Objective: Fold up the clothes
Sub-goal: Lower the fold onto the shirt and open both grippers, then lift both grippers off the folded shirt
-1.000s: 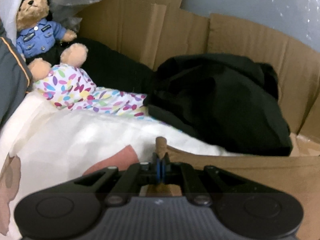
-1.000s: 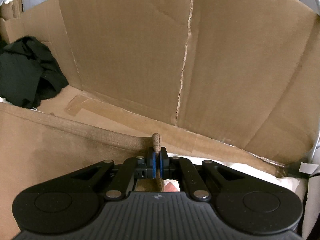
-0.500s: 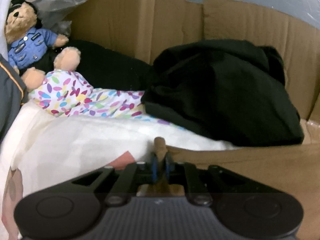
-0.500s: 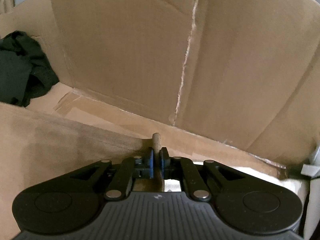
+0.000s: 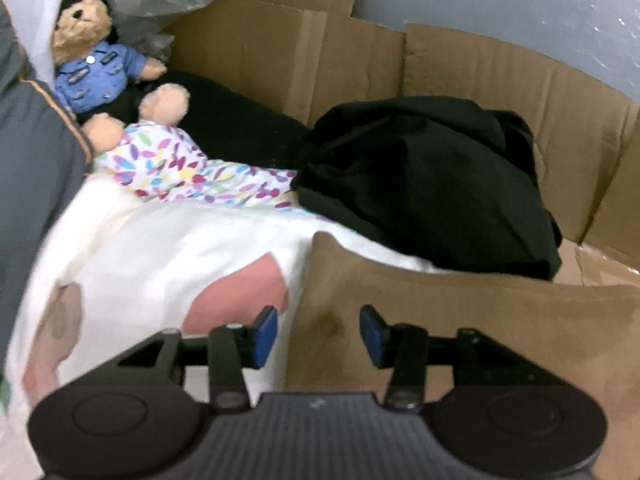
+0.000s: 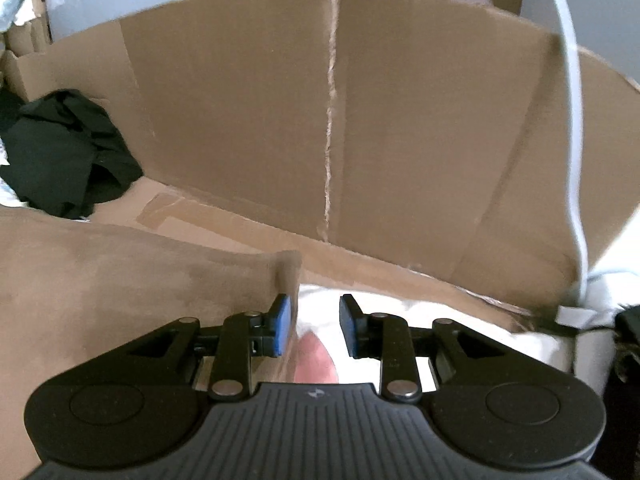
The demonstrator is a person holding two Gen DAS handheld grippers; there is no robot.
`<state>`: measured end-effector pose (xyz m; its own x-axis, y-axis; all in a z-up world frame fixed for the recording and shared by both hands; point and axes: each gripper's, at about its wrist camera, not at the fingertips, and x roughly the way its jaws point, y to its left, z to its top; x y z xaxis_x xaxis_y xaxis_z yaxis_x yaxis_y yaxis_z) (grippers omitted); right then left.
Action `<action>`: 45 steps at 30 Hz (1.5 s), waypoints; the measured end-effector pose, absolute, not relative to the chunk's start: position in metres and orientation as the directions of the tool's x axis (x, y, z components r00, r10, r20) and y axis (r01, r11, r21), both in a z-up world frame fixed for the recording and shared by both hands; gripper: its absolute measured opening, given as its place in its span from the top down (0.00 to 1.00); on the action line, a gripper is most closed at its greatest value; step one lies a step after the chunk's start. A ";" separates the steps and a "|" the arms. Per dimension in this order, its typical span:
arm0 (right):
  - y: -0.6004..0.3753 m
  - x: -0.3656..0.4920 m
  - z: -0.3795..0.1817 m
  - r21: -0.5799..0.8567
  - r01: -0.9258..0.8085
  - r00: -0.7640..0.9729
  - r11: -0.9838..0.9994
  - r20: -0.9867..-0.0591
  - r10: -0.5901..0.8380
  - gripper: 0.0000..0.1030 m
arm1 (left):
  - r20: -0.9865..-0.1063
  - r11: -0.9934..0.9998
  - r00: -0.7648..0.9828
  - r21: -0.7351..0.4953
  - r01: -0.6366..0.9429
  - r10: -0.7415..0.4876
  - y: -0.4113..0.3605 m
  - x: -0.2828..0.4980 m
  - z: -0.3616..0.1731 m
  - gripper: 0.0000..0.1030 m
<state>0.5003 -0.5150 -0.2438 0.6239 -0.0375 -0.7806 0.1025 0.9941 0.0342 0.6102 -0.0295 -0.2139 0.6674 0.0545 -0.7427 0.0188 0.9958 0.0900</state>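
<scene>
A tan cloth (image 5: 460, 320) lies flat on a white sheet (image 5: 180, 248) with pink patches. In the left wrist view its near-left corner sits under my left gripper (image 5: 318, 332), whose jaws are opening, and the blue pads stand clear of the fabric. In the right wrist view the same tan cloth (image 6: 100, 280) ends in a corner just ahead of my right gripper's (image 6: 315, 328) left pad. The right jaws are opening too, with only the white sheet (image 6: 400, 304) showing between them. Neither gripper holds anything.
A crumpled black garment (image 5: 420, 172) lies behind the tan cloth, seen again at the far left (image 6: 60, 160). A dotted colourful cloth (image 5: 180, 172) and a teddy bear (image 5: 88, 60) sit at the back left. Cardboard walls (image 6: 420, 120) ring the area.
Both grippers were shut on the tan cloth's raised corners. They have since opened and drawn up and back, and the corners now lie flat, let go.
</scene>
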 end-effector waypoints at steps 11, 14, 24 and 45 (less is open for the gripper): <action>-0.512 0.402 -0.182 0.003 -0.026 0.598 1.000 -0.801 0.018 0.70 | -0.722 0.997 0.689 0.073 -0.010 0.060 -0.010 0.532 -0.143 0.40; -0.514 0.375 -0.161 0.004 -0.034 0.601 0.999 -0.799 0.024 0.70 | -0.717 0.998 0.696 0.066 0.013 0.038 -0.005 0.510 -0.130 0.37; -0.512 0.306 -0.105 -0.075 -0.027 0.664 0.997 -0.747 -0.038 0.62 | -0.720 0.998 0.693 0.049 0.042 0.006 0.005 0.459 -0.136 0.35; -0.522 0.256 -0.145 -0.086 -0.019 0.646 0.996 -0.762 -0.053 0.45 | -0.757 0.999 0.652 -0.021 0.036 -0.039 0.021 0.429 -0.186 0.32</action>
